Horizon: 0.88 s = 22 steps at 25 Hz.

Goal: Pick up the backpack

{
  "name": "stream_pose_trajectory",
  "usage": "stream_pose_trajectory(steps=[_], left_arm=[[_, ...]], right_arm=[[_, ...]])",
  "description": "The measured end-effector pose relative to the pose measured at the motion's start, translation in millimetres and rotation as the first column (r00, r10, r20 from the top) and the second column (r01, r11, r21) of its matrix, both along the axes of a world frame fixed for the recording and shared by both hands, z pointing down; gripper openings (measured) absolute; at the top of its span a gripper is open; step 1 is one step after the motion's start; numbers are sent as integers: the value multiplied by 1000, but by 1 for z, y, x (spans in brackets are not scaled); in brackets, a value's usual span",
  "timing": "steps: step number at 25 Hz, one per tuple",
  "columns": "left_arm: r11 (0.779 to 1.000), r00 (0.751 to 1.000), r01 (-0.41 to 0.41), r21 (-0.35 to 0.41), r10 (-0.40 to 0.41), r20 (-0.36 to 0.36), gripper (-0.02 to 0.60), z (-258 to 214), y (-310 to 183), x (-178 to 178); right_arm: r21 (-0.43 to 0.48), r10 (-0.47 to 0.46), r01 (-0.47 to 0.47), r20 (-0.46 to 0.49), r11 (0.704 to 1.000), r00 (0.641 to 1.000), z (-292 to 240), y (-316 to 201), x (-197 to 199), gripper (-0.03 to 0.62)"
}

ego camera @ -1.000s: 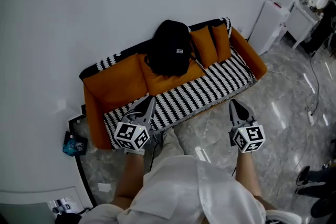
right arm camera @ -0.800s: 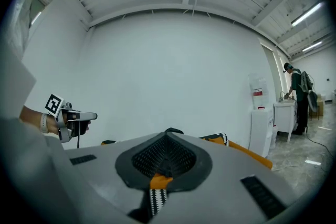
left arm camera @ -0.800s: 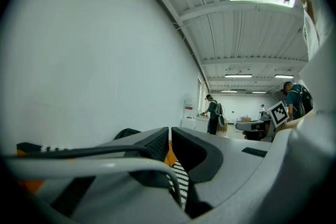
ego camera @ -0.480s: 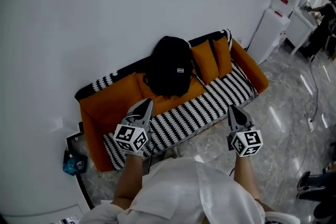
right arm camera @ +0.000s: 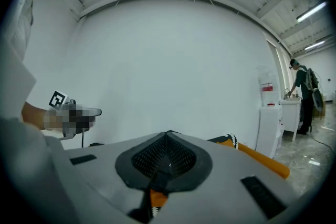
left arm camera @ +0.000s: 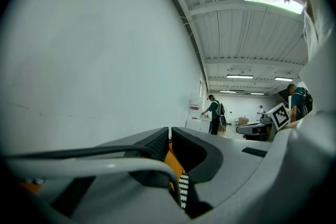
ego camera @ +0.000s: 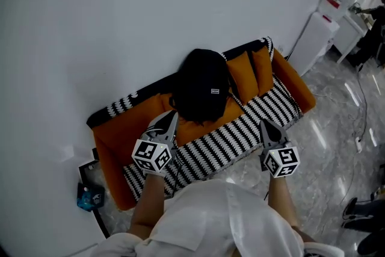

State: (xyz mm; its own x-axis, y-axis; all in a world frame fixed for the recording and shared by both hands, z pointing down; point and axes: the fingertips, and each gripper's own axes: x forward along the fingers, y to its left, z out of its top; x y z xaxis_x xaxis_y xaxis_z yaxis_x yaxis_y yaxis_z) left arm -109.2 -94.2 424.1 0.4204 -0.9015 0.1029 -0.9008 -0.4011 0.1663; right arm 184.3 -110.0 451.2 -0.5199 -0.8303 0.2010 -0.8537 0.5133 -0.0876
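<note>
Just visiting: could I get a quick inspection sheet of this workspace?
Surface: orange sofa with striped cover, against a white wall.
Job's things: black backpack leaning on the back cushions, untouched.
Clutter: small blue object on the floor beside the sofa.
Grippers: left gripper and right gripper shut, empty.
Cables: one cable along the floor at right.
Surroundings: water dispenser, glossy floor.

The left gripper [ego camera: 171,119] and the right gripper [ego camera: 266,125] were held forward side by side, well apart, each pointing nearly level. Both pairs of jaws were closed together, with nothing between them. The left marker cube [ego camera: 150,155] and right marker cube [ego camera: 281,161] sat at the rear, ahead of the bare forearms [ego camera: 146,204].
</note>
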Motion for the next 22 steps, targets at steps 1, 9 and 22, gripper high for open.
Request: stream_pose_trajectory(steps=[1,9,22], left_arm=[[1000,1000,-2,0,2,-2,35,0,-5,-4],[1000,1000,-12,3,12,-3,35,4,-38,-40],[999,999,-34,-19,33,-15,35,13,-54,-52]], right_arm=[[-2,1,-1,-1,1000,1000,0,-4,-4,18],[-13,1,-1,-10,1000,1000,6,-35,-41,18],[-50,-38,36,-45,998,998,16,-51,-71,18]])
